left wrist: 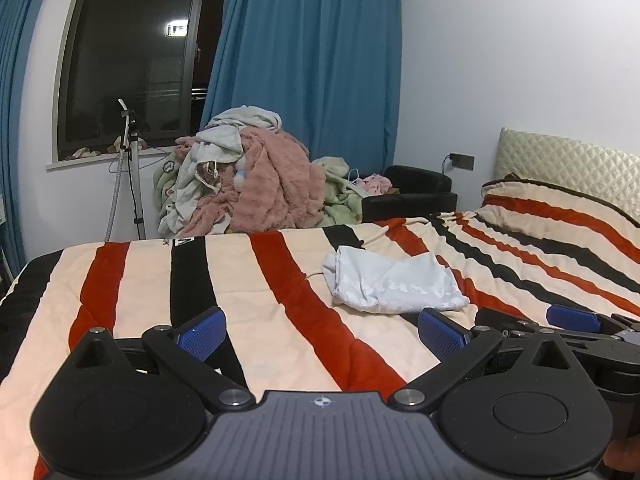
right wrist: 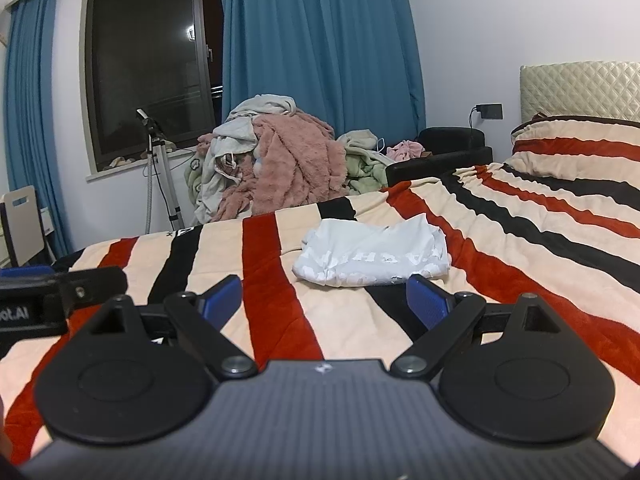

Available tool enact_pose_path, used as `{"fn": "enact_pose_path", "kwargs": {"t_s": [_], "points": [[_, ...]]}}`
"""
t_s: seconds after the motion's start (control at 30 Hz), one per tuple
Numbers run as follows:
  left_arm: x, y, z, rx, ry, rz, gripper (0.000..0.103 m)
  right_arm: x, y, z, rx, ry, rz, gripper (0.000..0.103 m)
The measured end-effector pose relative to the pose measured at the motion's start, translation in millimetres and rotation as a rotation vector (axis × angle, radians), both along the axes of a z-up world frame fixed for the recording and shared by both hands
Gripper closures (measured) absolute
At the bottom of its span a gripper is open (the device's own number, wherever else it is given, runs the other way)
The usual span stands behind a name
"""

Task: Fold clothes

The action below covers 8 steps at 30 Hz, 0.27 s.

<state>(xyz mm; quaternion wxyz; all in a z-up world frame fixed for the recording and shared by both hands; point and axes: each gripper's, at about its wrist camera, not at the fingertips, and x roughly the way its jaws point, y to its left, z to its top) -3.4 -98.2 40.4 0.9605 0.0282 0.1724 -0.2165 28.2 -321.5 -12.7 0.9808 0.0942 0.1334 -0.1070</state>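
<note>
A white garment with pale print (left wrist: 394, 284) (right wrist: 372, 254) lies crumpled and partly folded on the striped bedspread (left wrist: 256, 280) (right wrist: 264, 280), ahead of both grippers. My left gripper (left wrist: 320, 332) hovers low over the bed, open, with nothing between its blue pads; the garment is ahead and to its right. My right gripper (right wrist: 324, 302) is open too, empty, with the garment just beyond its fingertips. In the left wrist view the right gripper (left wrist: 568, 320) shows at the right edge. The left gripper's body (right wrist: 56, 292) shows at the left edge of the right wrist view.
A heap of pink, grey and green laundry (left wrist: 248, 176) (right wrist: 276, 160) is piled beyond the bed's far edge under blue curtains (left wrist: 308, 56). A tripod stand (left wrist: 132, 168) stands by the window. A black seat (left wrist: 416, 192) and a quilted headboard (left wrist: 568, 168) are at the right.
</note>
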Motion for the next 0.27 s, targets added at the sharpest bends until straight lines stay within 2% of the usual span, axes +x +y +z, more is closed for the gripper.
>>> {"fn": "enact_pose_path", "kwargs": {"t_s": [0.27], "points": [[-1.4,-0.7,-0.6,0.008,-0.010,0.003,0.000,-0.4,1.2,0.5,-0.001,0.000,-0.002,0.013]]}}
